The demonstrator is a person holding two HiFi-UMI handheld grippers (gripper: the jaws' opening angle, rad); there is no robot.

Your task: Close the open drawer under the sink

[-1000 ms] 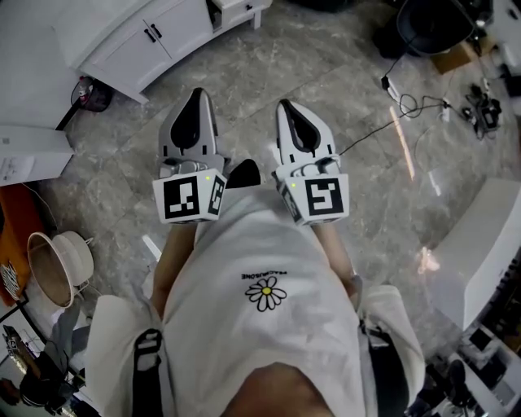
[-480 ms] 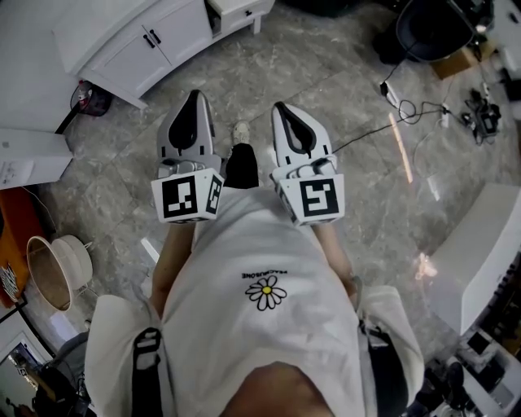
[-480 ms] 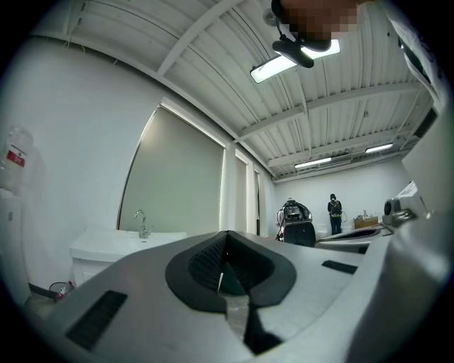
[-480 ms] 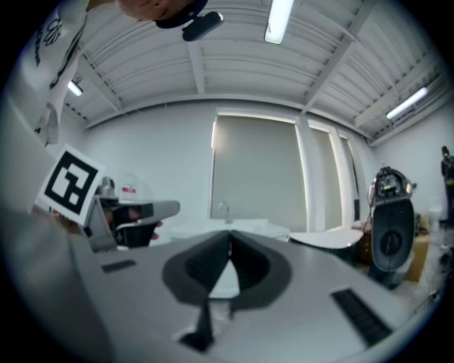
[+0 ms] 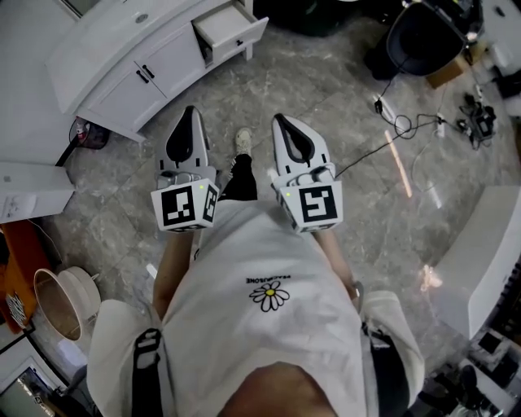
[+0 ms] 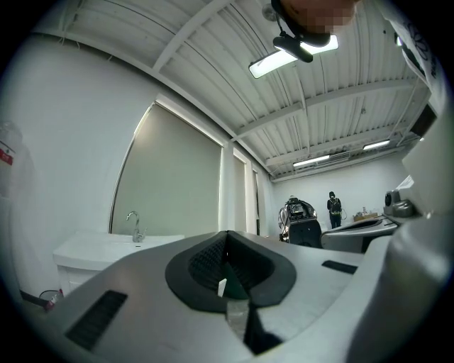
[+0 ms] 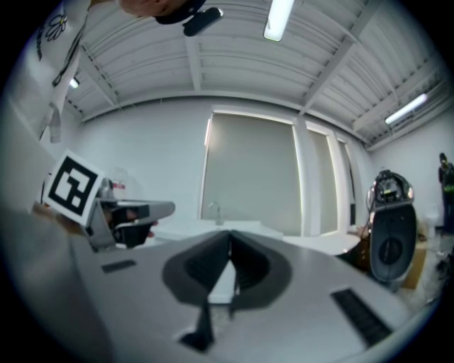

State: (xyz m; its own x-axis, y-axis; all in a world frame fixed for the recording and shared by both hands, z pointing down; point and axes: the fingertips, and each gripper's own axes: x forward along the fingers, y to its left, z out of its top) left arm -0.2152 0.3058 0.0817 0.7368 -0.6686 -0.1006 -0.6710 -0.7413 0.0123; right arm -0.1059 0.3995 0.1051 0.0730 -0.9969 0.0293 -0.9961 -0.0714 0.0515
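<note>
White vanity (image 5: 114, 61) shows one drawer (image 5: 234, 31) pulled out; left tool (image 5: 188, 114) and right tool (image 5: 282, 123) both pinched together, empty.

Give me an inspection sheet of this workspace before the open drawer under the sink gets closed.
Surface: grey stone-look floor; no table in view.
Job's things: drawer pulled out of the white sink cabinet, well apart from both grippers.
Clutter: round basket at lower left.
Grippers: left gripper and right gripper both shut, empty, side by side ahead of the person.
Cables: black cable loose on the floor at right.
Surroundings: ceiling strip light; distant person.
</note>
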